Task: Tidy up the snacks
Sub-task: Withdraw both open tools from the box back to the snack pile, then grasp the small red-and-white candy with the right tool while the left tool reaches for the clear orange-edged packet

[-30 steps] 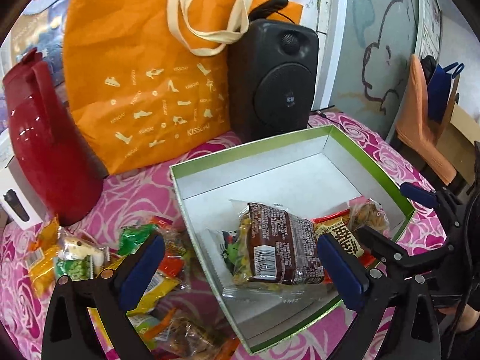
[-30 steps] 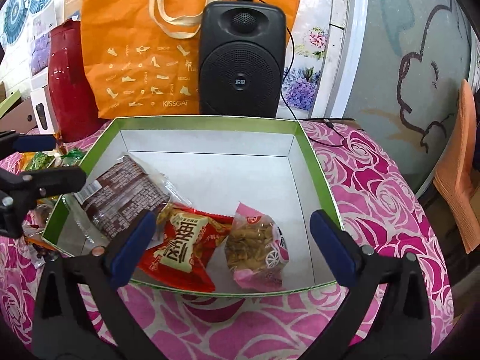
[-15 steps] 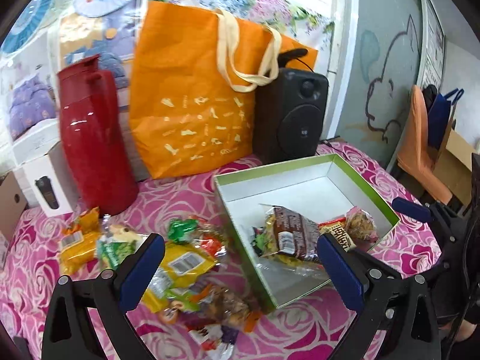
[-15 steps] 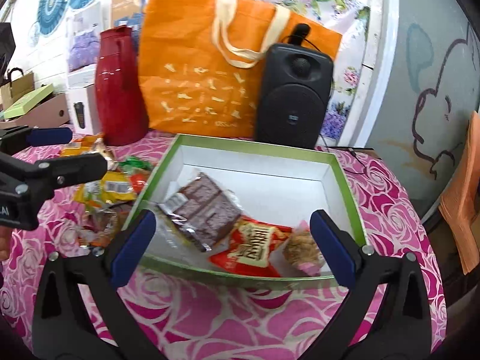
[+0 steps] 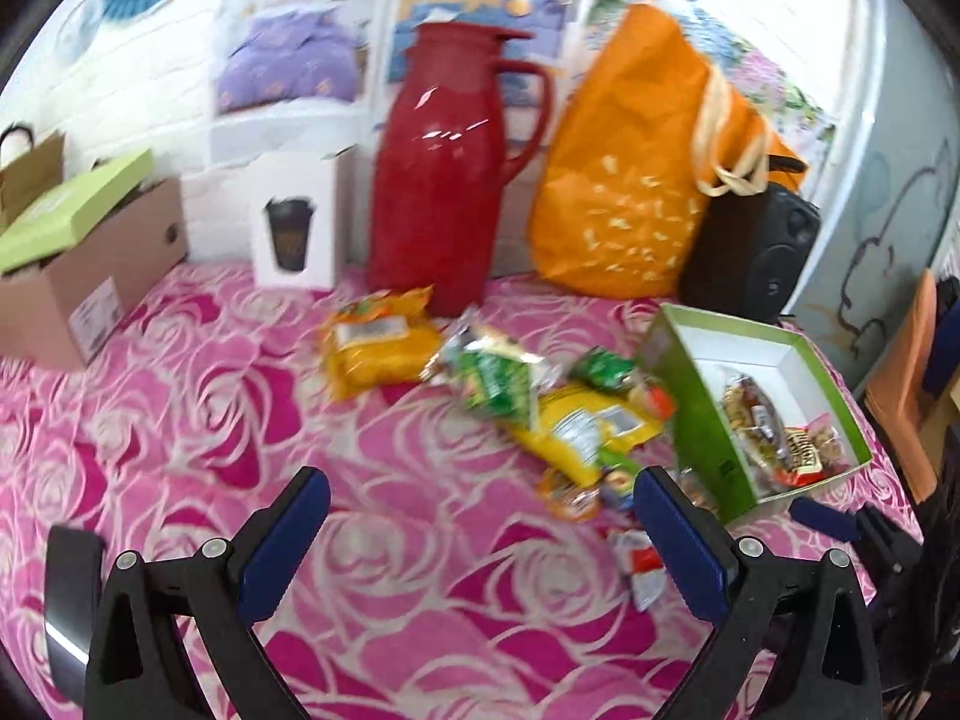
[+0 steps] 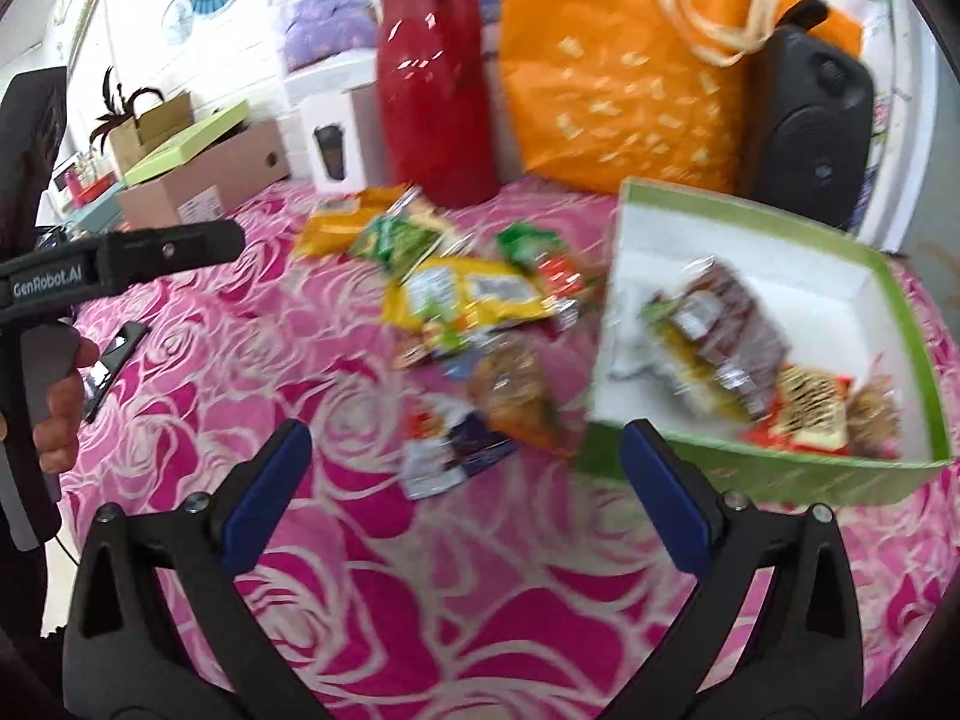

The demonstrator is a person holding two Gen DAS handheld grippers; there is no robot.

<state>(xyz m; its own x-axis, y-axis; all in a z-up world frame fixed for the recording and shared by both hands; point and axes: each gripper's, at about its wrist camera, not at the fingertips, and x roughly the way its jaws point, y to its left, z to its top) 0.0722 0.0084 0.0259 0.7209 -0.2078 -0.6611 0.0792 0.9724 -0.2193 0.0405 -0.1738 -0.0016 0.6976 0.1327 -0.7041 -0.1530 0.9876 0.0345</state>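
Both claws, the left claw (image 5: 480, 540) and right claw (image 6: 465, 480), have backed off the green box (image 6: 756, 474) wide open and empty, three packets inside, loose snacks (image 6: 468, 294) piled just left of it on the desk (image 6: 420, 600), so probably another pickup next.

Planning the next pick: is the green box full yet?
Not full. The green box holds a few packets at one end; white floor shows bare.

Wall (image 5: 150, 78): white brick, blue paper fans, bedding posters.
Bench (image 5: 180, 420): pink rose-print cloth.
Light: bright, upper right.
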